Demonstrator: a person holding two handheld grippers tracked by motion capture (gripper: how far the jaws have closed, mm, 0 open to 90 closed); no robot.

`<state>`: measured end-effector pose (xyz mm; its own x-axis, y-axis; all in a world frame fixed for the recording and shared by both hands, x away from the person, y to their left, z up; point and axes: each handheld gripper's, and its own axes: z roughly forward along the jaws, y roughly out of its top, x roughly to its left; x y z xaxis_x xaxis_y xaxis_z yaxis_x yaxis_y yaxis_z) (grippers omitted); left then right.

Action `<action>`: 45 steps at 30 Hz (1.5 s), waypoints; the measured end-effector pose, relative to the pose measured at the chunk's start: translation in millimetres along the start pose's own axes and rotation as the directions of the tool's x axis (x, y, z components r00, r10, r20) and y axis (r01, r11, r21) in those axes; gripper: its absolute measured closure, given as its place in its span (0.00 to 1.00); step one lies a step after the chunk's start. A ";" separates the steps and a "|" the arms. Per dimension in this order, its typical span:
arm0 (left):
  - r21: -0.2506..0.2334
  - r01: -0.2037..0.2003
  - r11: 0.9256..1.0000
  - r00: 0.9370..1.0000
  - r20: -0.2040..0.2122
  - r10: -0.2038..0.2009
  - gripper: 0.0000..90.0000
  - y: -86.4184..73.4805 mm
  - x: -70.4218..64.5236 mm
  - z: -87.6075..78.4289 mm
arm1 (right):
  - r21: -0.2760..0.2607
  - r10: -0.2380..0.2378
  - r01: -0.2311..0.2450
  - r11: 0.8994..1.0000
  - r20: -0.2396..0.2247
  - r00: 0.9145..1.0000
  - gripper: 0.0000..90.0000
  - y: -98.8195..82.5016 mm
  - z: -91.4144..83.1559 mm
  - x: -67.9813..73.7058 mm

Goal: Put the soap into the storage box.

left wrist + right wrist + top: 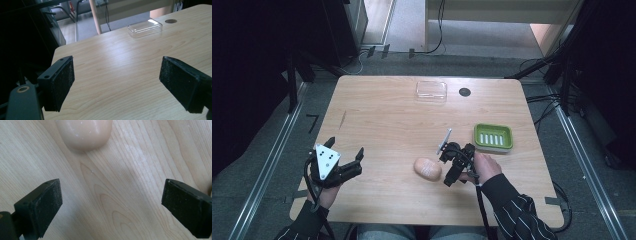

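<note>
Wooden table (382, 120), right hand-held gripper (447, 167) tilted soapward (427, 169).

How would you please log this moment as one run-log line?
right gripper: open, beside peach oval soap bar, not touching | left gripper: open, idle | green slotted soap dish: empty

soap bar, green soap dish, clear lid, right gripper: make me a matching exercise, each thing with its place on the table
Things:
1. soap bar
2. green soap dish
3. clear plastic lid
4. right gripper

Places:
A. far edge of the table, beside a dark round hole
B. right side of the table, empty
C. near middle, lying flat on the wood
D. jaws open, just right of the soap

Pairs: 1-C, 2-B, 3-A, 4-D
</note>
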<state>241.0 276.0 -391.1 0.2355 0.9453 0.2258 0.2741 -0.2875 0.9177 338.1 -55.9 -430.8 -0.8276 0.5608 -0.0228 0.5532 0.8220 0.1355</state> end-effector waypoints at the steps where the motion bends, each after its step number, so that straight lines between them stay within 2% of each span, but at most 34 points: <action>1: 0.002 -0.001 1.000 1.000 -0.004 0.001 0.15 -0.5 0.7 -1.1 | -0.003 -0.002 0.002 1.000 -0.002 1.000 0.04 1.0 0.3 0.3; 17: 0.015 0.013 1.000 0.999 -0.039 -0.012 0.15 -7.4 8.4 -13.0 | -0.008 -0.056 0.055 0.998 -0.014 0.998 0.04 19.1 4.5 3.6; 32: 0.023 0.026 0.999 0.997 -0.068 -0.025 0.15 -12.4 15.4 -22.2 | -0.017 -0.094 0.094 0.995 -0.028 0.995 0.04 50.2 7.6 7.4; 45: 0.026 0.037 0.999 0.995 -0.088 -0.034 0.15 -15.7 20.0 -29.1 | -0.001 -0.154 0.154 0.988 -0.040 0.987 0.03 73.1 21.1 18.3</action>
<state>214.3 303.9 -391.5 0.1426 0.9645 0.2222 0.3066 -0.2565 0.9166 365.3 16.6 -442.2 -0.9059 0.4234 -0.0034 0.4194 0.8982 0.1315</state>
